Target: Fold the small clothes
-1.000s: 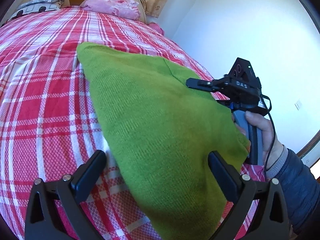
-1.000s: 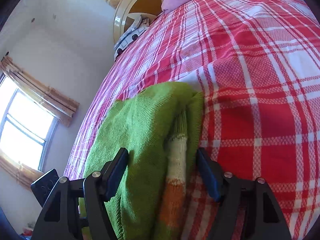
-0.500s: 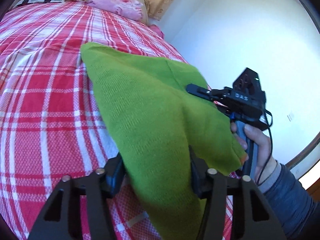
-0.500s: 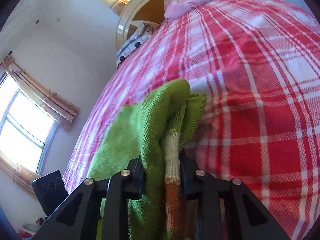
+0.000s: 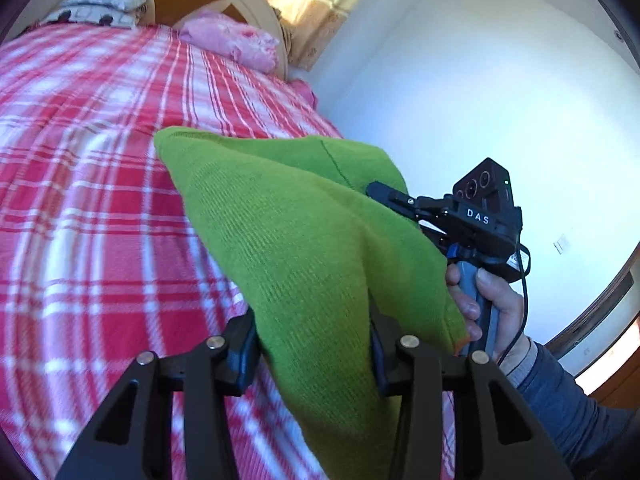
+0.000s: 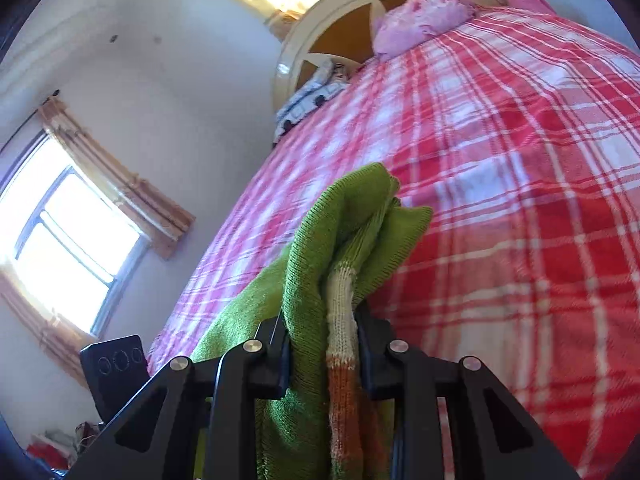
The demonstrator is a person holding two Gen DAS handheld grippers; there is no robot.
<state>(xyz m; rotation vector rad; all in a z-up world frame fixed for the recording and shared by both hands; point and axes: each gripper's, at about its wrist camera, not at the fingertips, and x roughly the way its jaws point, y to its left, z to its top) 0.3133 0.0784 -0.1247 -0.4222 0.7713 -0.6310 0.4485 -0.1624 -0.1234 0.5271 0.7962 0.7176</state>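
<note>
Left gripper (image 5: 312, 354) clamped on the near edge of the green knit (image 5: 288, 240); right gripper (image 6: 322, 354) clamped on a bunched edge with the white-orange stripe (image 6: 340, 320). Knit is lifted between the two, far corner apparently touching the bed (image 5: 80, 208). Looks like the carry-over phase of a fold. Next: probably swing both held edges toward the far corner, lay flat, then release. Room: plenty of bare plaid beyond the knit. Bed's side edge drops off just beside the right gripper; pillow (image 5: 236, 42) and headboard (image 6: 320, 32) well apart.

"das" in white on the right tool (image 5: 390, 196).
</note>
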